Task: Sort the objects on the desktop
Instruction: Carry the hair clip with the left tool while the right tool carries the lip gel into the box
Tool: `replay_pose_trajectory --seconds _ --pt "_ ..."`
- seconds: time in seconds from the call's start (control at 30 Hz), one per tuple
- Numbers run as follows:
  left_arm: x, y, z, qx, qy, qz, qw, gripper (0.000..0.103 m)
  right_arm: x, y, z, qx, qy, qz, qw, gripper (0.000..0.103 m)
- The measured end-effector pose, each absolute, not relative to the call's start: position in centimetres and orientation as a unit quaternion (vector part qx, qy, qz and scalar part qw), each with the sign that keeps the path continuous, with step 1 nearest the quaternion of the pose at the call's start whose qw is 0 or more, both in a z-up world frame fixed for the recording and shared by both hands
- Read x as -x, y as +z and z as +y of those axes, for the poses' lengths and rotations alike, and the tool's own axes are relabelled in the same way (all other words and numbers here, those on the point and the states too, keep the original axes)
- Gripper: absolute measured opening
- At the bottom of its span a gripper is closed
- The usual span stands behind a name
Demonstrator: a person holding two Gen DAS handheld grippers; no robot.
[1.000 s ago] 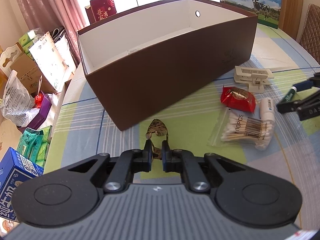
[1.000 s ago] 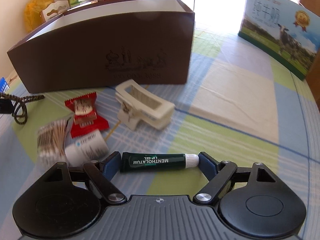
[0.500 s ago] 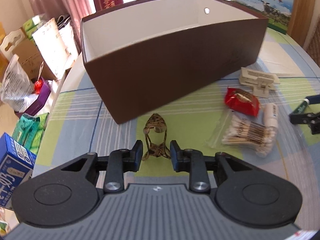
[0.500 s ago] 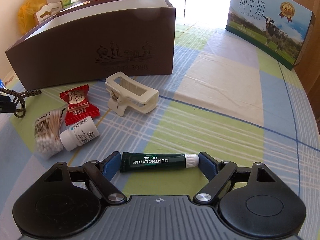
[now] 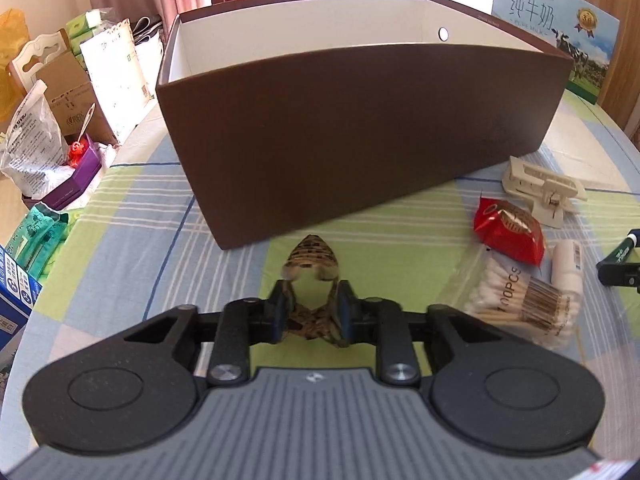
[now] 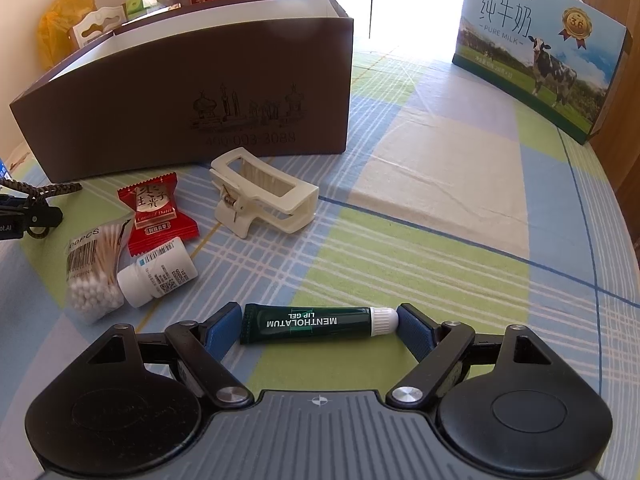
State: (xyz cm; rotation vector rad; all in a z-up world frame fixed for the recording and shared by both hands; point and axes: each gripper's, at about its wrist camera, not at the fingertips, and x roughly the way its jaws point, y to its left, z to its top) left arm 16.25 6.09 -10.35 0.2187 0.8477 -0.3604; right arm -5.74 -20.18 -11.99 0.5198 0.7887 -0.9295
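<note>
A leopard-print hair tie [image 5: 312, 258] lies on the checked tablecloth just in front of the open brown box [image 5: 360, 128]. My left gripper [image 5: 311, 312] points down at it. Its jaws are closing, and the near loops of the tie are pinched between the pads. My right gripper [image 6: 319, 316] is shut on a dark green lip gel tube [image 6: 304, 322], held lengthwise with the white cap against the right pad, low over the cloth. The brown box [image 6: 200, 92] stands to the upper left in the right wrist view. The left gripper [image 6: 24, 216] shows at that view's left edge.
Between the two grippers lie a cream hair claw [image 6: 260, 200], a red candy packet [image 6: 154, 214], a bag of cotton swabs [image 6: 94, 276] and a small white bottle [image 6: 158, 272]. A milk carton [image 6: 536, 72] stands at the far right. Bags and boxes [image 5: 60, 120] crowd the floor past the table's left edge.
My left gripper let go of the hair tie, sank lower over it, and its jaws have narrowed onto it again. The right gripper still holds the tube.
</note>
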Motion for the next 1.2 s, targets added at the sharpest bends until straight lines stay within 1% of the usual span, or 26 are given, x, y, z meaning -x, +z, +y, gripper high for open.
replay_pose_trajectory --seconds 0.37,0.8,1.03,1.2 --pt "-15.3 -9.8 6.7 -0.106 -0.175 0.418 0.885 0.019 5.7 -12.0 -20.1 -0.241 -0.429 0.367 0.789 0.081" --pt "-12.9 -8.0 7.4 -0.107 -0.179 0.411 0.887 0.019 5.8 -11.6 -19.0 -0.244 -0.416 0.368 0.795 0.081" --pt "-11.8 -6.7 7.5 -0.105 -0.189 0.405 0.889 0.019 5.9 -10.5 -18.4 -0.240 -0.410 0.358 0.804 0.081" --pt "-11.2 -4.8 7.1 -0.110 -0.202 0.384 0.894 0.019 5.8 -8.9 -18.3 -0.237 -0.404 0.344 0.814 0.081"
